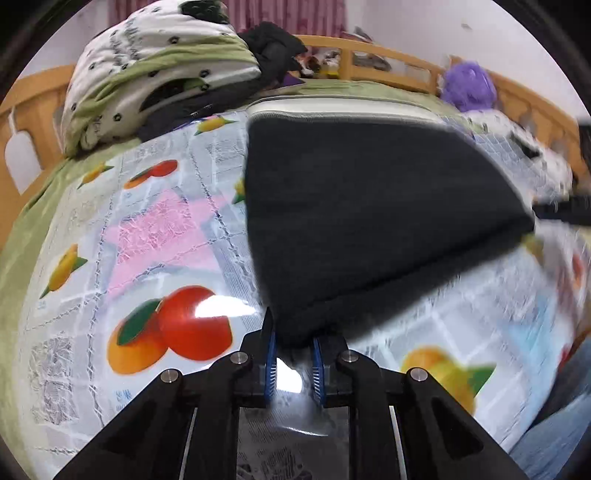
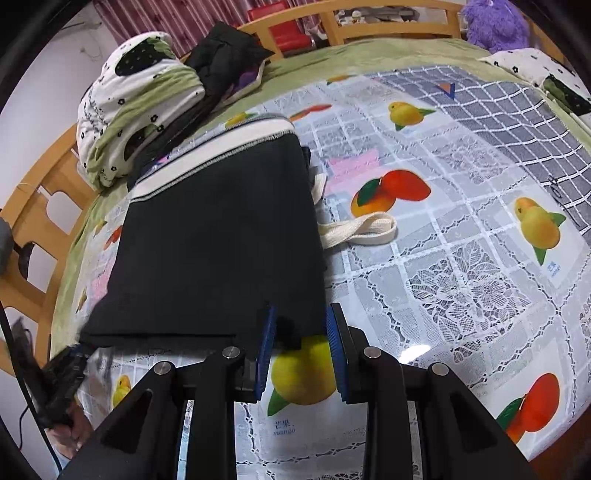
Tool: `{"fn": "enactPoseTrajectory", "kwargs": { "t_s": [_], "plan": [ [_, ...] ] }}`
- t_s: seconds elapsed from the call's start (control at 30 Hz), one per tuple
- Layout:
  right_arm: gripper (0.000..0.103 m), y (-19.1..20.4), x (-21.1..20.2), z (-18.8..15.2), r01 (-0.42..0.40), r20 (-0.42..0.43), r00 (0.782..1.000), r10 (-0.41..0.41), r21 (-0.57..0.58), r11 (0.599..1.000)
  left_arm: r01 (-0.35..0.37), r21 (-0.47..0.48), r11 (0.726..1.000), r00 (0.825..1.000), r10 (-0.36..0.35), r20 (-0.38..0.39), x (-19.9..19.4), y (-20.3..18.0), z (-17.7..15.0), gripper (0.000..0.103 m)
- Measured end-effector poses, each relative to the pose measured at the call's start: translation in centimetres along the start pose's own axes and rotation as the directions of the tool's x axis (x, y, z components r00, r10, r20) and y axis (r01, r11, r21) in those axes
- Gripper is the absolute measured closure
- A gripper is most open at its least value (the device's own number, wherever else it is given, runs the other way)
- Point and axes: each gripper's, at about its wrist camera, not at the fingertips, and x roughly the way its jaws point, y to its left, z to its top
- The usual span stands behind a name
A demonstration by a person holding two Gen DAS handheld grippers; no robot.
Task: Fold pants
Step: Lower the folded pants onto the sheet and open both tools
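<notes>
Blue-padded jaws of the left gripper (image 1: 294, 356) sit closest to its lens, pinched on the near corner of the dark pants (image 1: 369, 221), whose cloth runs down between the pads. Holding a corner this way looks meant for carrying that edge over in a fold.

In the right wrist view, the right gripper (image 2: 301, 349) straddles the other near corner of the same garment. A tab of black cloth lies against its left pad, but a gap shows beside the right pad, so I cannot tell whether it truly clamps or merely brackets the fabric. With one tool at each near corner, the hem edge could be lifted evenly.

Beyond the jaws, the pants lie flat on the fruit-printed plastic cloth (image 2: 461, 258) covering the bed, already narrowed to a long panel, waistband (image 2: 221, 147) at the far end. A cream drawstring loop (image 2: 362, 229) spills out just beside the right edge.

Farther back rest a rolled floral quilt (image 2: 136, 110), a black jacket (image 2: 225, 51), and a purple plush toy (image 2: 495, 22) by the wooden rail (image 2: 388, 18).
</notes>
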Motion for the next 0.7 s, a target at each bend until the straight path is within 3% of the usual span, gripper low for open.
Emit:
{"fn": "enactPoseTrajectory", "kwargs": {
  "t_s": [0.13, 0.33, 0.43, 0.5, 0.57, 0.7],
  "plan": [
    [0.074, 0.2, 1.3, 0.0, 0.024, -0.065, 0.998, -0.027, -0.041, 0.999, 0.008, 0.025, 1.000, 1.000, -0.007, -0.019, -2.0, 0.1, -0.3, 0.084],
    [0.074, 1.2, -1.2, 1.0, -0.007, 0.067, 0.998, 0.014, -0.101, 0.995, 0.087, -0.082, 0.993, 0.994, -0.082, 0.070, -5.1, 3.1, 1.4, 0.076],
    [0.074, 2.7, -0.4, 1.9, -0.025, 0.076, 0.996, 0.037, -0.161, 0.987, 0.114, -0.124, 0.986, 0.991, -0.103, 0.090, -3.6, 2.9, 3.9, 0.076],
    [0.076, 3.6, 1.1, 2.1, -0.036, 0.035, 0.998, 0.044, -0.201, 0.979, 0.108, -0.153, 0.982, 0.993, -0.101, 0.057, -1.8, 2.5, 4.7, 0.076],
    [0.076, 3.8, 2.9, 1.7, 0.003, -0.003, 1.000, -0.004, -0.238, 0.971, 0.072, -0.145, 0.987, 0.997, -0.077, -0.030, 0.5, 1.8, 4.3, 0.076],
    [0.076, 3.9, 4.0, 0.0, 0.046, -0.047, 0.997, -0.065, -0.328, 0.944, 0.042, -0.102, 0.994, 0.999, -0.043, -0.014, 0.3, 0.8, 2.3, 0.075]
  ]
}}
